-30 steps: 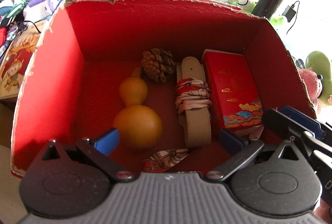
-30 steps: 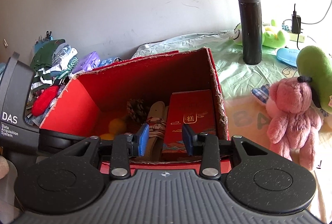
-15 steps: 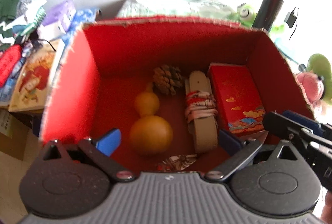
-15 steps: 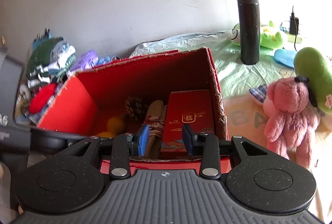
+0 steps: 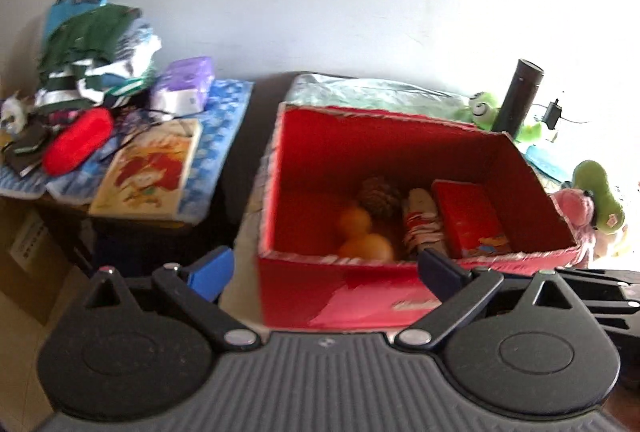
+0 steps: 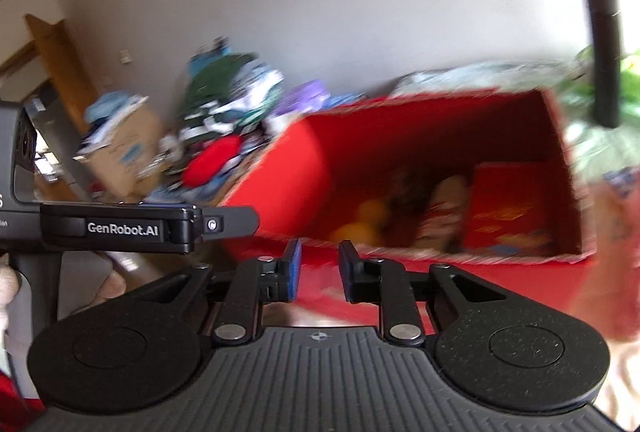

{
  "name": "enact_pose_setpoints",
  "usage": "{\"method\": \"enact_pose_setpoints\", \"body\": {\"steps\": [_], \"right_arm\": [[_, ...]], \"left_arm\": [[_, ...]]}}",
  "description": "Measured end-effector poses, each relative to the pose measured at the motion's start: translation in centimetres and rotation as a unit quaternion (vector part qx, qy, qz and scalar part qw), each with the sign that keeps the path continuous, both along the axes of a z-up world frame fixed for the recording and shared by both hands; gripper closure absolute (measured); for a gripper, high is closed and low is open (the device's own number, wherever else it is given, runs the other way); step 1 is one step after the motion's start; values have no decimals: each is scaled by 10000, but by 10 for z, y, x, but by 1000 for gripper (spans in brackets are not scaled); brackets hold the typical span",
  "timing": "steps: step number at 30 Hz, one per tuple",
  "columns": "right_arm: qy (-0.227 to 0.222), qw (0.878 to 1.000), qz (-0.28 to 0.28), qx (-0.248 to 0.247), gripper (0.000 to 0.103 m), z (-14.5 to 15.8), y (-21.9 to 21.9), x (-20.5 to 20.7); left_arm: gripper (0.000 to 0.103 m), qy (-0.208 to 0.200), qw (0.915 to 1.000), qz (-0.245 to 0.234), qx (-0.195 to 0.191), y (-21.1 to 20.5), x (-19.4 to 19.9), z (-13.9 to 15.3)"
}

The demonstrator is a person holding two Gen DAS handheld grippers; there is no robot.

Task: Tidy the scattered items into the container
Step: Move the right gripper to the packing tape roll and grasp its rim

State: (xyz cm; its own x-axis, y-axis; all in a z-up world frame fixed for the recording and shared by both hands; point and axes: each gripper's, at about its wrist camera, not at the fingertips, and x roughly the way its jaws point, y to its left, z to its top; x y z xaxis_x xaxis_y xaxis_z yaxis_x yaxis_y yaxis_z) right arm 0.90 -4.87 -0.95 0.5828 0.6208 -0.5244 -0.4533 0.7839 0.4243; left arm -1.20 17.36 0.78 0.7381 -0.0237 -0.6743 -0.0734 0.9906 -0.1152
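We held the left gripper (image 5: 324, 272) spread wide and empty before the near wall of the red box (image 5: 340, 292). Our right gripper (image 6: 319, 272) was parted narrowly, gripping nothing. Inside the box lay a gourd (image 5: 362, 236), a pinecone (image 5: 378, 192), a wrapped roll (image 5: 422, 228) and, at the right, a red packet (image 5: 470, 218).

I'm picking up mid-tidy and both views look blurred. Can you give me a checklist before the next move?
1. left gripper empty and open: ok.
2. right gripper empty, fingers apart by a narrow gap: ok.
3. red box upright, top open: ok.
4. gourd, pine cone and red packet inside the box: ok.
5. Pink plush is outside the box: not ok.
6. Views sharp enough to aim: not ok.
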Motion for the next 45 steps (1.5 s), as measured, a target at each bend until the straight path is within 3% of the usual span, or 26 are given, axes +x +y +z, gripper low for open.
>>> {"method": "enact_pose_setpoints", "body": {"steps": [5,12,18,23,32,35,45], "right_arm": [[527,9974,496,8,82,-18,22,11],[1471,9880,453,-134,79,-48,38,27],[1725,9819,602,-492,79,-58,44,18],[1902,9793,547,-423,79,-62,38,18],[2064,9771,398,-341,80,-67,30,19],[1990,9787,306,-393,89,-63,26,16],[2021,9756,-463,-721,93,-58,-21,11]], "left_arm": [[8,507,9977,440,112,11,-15,-29],[36,1310,9898,564,42,12,-15,-75],[43,1699,9840,522,-135,12,-9,-96],[43,1924,9796,455,-354,11,-2,-107],[46,1974,9798,186,-265,-3,5,-110],[49,1943,9807,-53,-209,-14,6,-108],[49,1903,9759,-1054,-150,-67,12,-102]]}}
